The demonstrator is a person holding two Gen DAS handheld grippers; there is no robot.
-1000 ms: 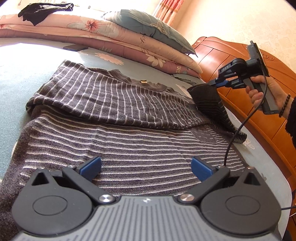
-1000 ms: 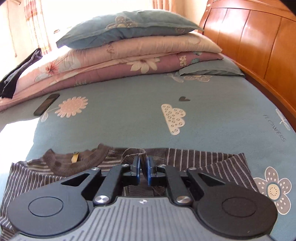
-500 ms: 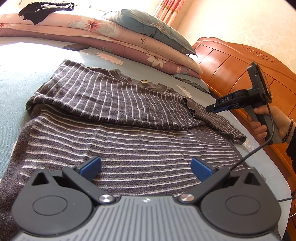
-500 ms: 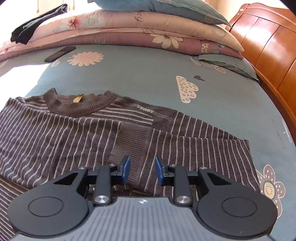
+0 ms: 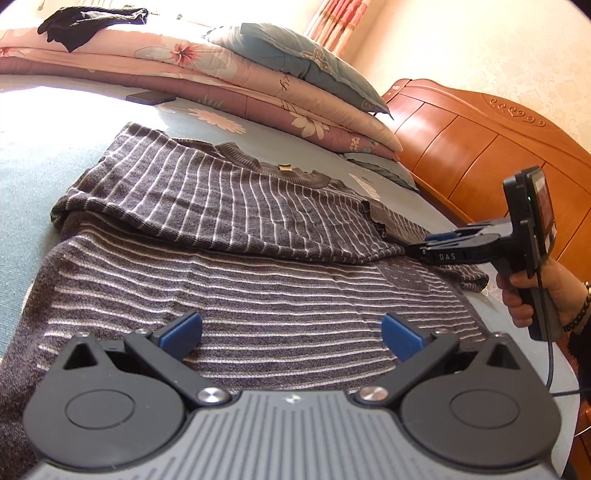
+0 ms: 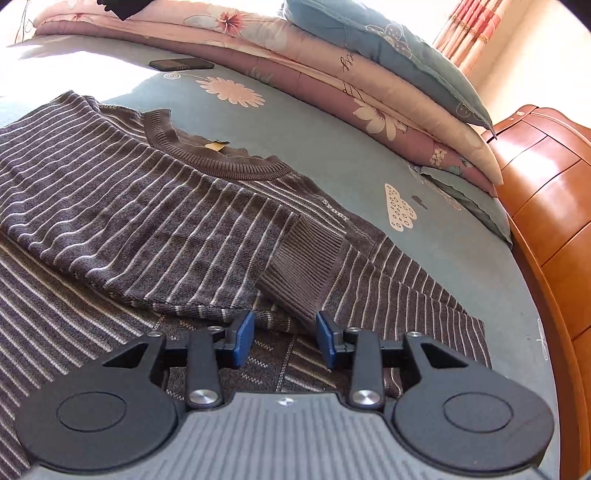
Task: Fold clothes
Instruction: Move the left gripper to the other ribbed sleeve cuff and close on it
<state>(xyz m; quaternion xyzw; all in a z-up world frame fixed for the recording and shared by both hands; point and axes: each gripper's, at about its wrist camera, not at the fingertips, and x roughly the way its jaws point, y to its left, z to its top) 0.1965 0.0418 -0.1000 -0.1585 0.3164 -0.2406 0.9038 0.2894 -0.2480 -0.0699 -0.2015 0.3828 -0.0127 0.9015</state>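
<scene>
A grey-brown sweater with thin white stripes (image 5: 229, 280) lies flat on the bed, one sleeve (image 6: 147, 236) folded across its chest with the ribbed cuff (image 6: 306, 273) toward the right side. My left gripper (image 5: 291, 332) hovers open over the sweater's lower body, nothing between its blue pads. My right gripper (image 6: 284, 338) is open just short of the ribbed cuff, holding nothing. In the left wrist view the right gripper (image 5: 432, 245) sits low over the sweater's right edge, held by a hand (image 5: 532, 295).
The blue flowered bed sheet (image 6: 332, 122) carries stacked pillows and folded quilts (image 5: 236, 70) at the far side. A dark phone (image 6: 181, 64) lies near them, a black garment (image 5: 85, 22) on top. The wooden headboard (image 5: 480, 147) runs along the right.
The right gripper laid the sleeve down across the sweater, let go and opened, then drew back toward the right edge. The left gripper stayed still and open.
</scene>
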